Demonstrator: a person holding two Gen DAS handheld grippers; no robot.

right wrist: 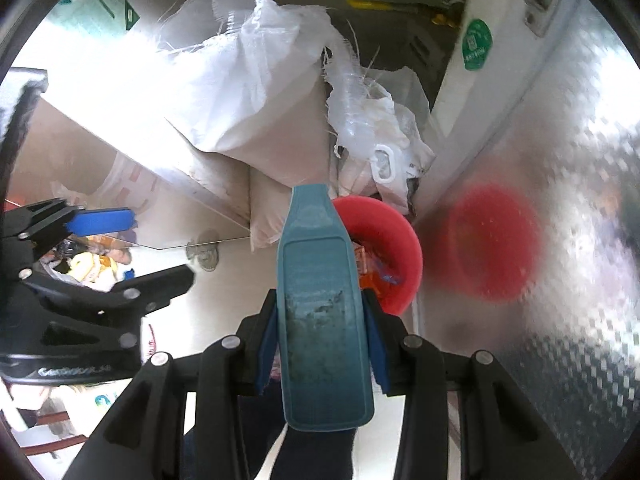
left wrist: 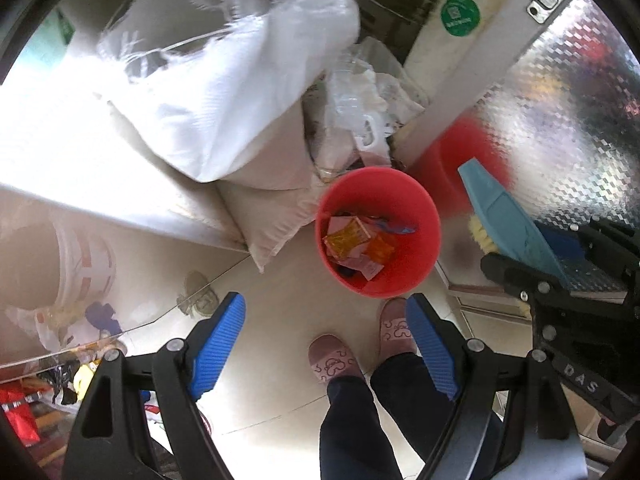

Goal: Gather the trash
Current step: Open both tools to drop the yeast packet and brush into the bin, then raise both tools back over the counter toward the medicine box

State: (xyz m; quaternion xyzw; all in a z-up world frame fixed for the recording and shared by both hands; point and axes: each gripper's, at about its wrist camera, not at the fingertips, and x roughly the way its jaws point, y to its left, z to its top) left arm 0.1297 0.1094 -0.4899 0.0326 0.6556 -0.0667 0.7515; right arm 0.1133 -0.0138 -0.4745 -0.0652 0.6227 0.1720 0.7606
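A red bin (left wrist: 420, 248) stands on the pale floor with orange and pink wrappers (left wrist: 352, 240) inside. My left gripper (left wrist: 326, 304) hangs above the floor just in front of the bin, pointing down, its blue pads wide apart with nothing between them. In the right wrist view it (right wrist: 162, 246) shows at the left edge, open. My right gripper (right wrist: 320, 300) is shut on a teal hand brush (right wrist: 320, 280), whose handle sticks forward over the bin (right wrist: 400, 240). From the left wrist view, the brush (left wrist: 516, 224) and right gripper (left wrist: 548, 248) sit right of the bin.
White woven sacks (left wrist: 240, 80) and crumpled plastic bags (left wrist: 360, 100) are piled behind the bin. A shiny patterned metal door (left wrist: 560, 100) on the right mirrors the bin. A person's feet in pink slippers (left wrist: 332, 360) stand near it. A glass tabletop edge (left wrist: 80, 340) with litter lies left.
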